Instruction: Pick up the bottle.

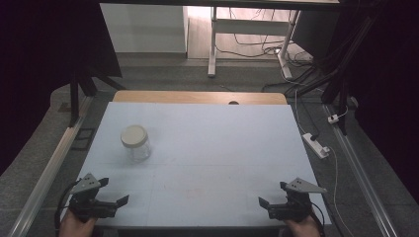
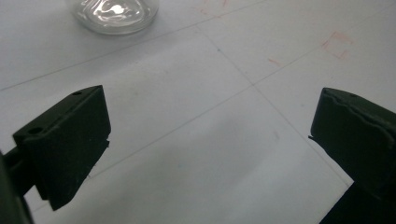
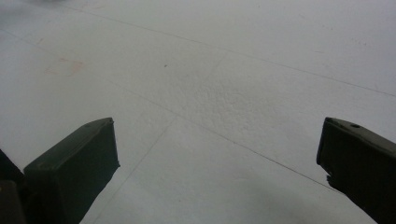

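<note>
My left hand-held gripper (image 1: 112, 191) and right hand-held gripper (image 1: 272, 194) sit low at the frame's bottom corners, jaws spread wide, gripping nothing. The lidded glass jar (image 1: 135, 142) stands upright on the bench (image 1: 212, 148), left of centre.

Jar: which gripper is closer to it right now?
Left. The left gripper sits near the table's front-left corner, just in front of the jar. The right gripper is at the front-right corner, far across the table.
</note>
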Available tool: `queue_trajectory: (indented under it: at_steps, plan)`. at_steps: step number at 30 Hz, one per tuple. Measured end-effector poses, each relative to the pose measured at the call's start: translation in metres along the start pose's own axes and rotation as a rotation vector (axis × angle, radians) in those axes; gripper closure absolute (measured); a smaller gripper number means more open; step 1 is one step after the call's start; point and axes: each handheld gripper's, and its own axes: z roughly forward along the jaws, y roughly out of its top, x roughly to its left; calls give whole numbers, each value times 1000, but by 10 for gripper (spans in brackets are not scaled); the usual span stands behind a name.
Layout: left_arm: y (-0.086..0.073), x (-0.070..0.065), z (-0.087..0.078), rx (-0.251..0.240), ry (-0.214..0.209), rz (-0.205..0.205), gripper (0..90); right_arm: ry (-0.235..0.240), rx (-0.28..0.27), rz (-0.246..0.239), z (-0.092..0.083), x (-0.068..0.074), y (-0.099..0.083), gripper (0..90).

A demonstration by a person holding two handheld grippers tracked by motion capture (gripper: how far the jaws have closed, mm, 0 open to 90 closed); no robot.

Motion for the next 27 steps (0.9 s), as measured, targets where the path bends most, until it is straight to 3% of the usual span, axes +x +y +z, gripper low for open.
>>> queue_trajectory:
  at_steps: [5, 12, 18, 27]
  plan:
    - [6, 2, 4, -12, -1, 31, 0, 5, 4, -6, 1, 0, 0, 0]
    - [11, 5, 9, -56, -17, 28, 0, 5, 6, -9, 1, 0, 0, 0]
    - [18, 13, 14, -77, 4, 11, 0, 9, 11, -18, 1, 1, 0, 0]
    - [32, 23, 26, -66, 45, 3, 0, 15, 13, -14, 2, 0, 1, 0]
